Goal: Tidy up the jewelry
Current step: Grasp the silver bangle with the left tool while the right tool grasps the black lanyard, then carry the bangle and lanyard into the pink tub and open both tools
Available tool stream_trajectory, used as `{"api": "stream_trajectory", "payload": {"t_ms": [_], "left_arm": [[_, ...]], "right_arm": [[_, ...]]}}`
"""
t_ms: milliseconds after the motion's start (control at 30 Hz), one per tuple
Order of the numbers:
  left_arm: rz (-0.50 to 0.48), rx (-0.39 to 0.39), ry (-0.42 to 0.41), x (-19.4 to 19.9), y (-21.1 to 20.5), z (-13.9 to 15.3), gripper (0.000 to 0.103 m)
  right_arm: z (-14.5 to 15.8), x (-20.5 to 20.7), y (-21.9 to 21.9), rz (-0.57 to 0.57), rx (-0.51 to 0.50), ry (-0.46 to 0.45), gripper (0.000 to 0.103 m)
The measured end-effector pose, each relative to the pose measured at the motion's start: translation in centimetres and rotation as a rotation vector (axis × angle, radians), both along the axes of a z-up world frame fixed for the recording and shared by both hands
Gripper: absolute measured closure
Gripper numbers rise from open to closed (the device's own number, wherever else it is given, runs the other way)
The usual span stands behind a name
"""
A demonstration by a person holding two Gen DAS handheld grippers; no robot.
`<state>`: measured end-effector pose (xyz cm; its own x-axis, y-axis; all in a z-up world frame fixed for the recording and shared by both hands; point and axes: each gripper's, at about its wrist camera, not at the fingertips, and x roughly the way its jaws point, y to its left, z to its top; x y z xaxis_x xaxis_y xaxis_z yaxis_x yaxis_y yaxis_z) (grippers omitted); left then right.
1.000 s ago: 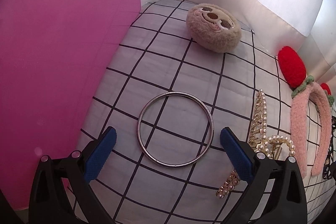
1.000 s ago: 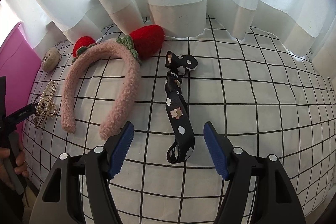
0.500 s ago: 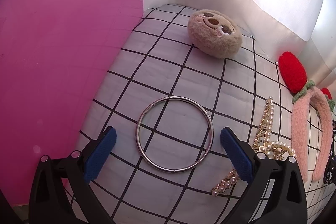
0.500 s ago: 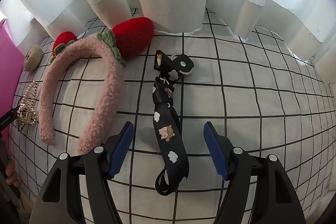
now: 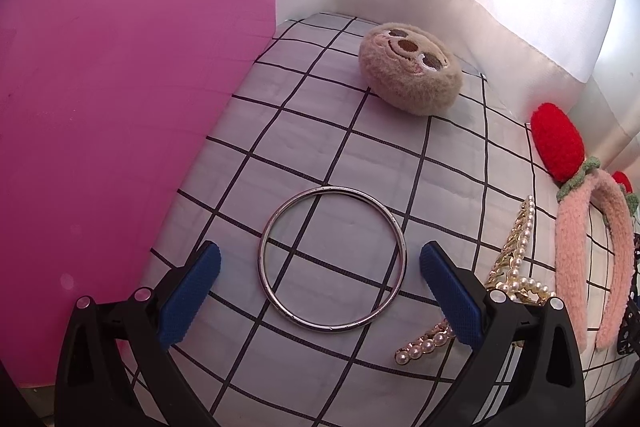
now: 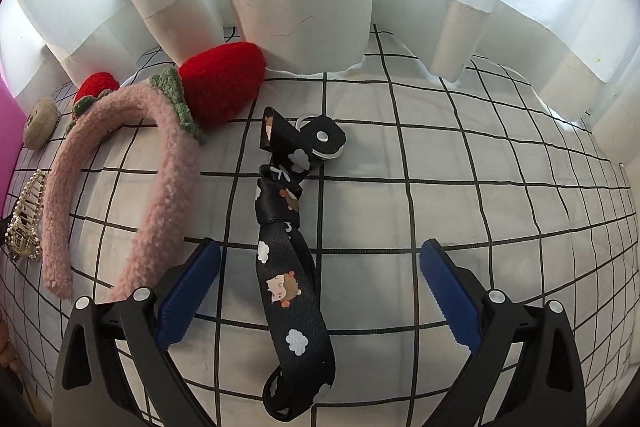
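Lying loose on the checked cloth (image 6: 460, 187), the metal ring (image 5: 332, 261) and black strap (image 6: 288, 267) sit between 2 wide-open, empty grippers, left gripper (image 5: 320, 291) and right gripper (image 6: 320, 291), the right's jaws having just been opening.

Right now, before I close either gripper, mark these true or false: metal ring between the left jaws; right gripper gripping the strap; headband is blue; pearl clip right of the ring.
1. The metal ring lies between the open jaws of the left gripper. True.
2. The right gripper is clamped on the black strap. False: its jaws are open, with the strap lying between them untouched.
3. The headband is blue. False: it is pink with red strawberries.
4. The pearl clip lies right of the ring in the left view. True.
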<state>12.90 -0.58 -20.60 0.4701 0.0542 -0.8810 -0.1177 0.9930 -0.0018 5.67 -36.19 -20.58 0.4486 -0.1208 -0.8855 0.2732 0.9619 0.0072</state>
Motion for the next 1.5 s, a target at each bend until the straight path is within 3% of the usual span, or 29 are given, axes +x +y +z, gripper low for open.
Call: {"api": "stream_trajectory", "payload": {"t_ms": [167,333,400,500,533,567,867,1500], "left_arm": [[-0.015,-0.004,0.013,0.5,0.1,0.3,0.008],[-0.031,-0.002,-0.004,-0.1,0.1,0.7,0.024],[-0.047,-0.001,-0.011,-0.4,-0.2,0.9,0.033],[-0.049,-0.004,-0.009,-0.5,-0.2,0.8,0.033],[-0.051,-0.007,-0.008,-0.5,-0.1,0.8,0.034],[-0.052,-0.011,-0.007,-0.5,0.0,0.8,0.034],[-0.061,-0.041,-0.012,-1.8,-0.3,2.0,0.034],[-0.177,-0.06,-0.149,-6.1,-2.0,10.9,0.034]], "right_arm": [[0.1,-0.3,0.1,0.027,0.014,0.018,0.01],[-0.2,-0.3,1.7,0.052,0.015,0.014,0.015],[0.0,-0.5,2.3,0.066,0.011,0.005,0.026],[0.2,-0.8,3.5,0.091,0.001,-0.006,0.056],[0.3,-0.8,3.8,0.097,-0.006,-0.007,0.077],[0.3,-0.8,4.2,0.102,-0.013,-0.005,0.086],[1.5,-2.0,3.6,0.102,0.049,-0.045,0.086],[9.2,-5.2,3.9,0.131,0.092,-0.145,0.086]]}}
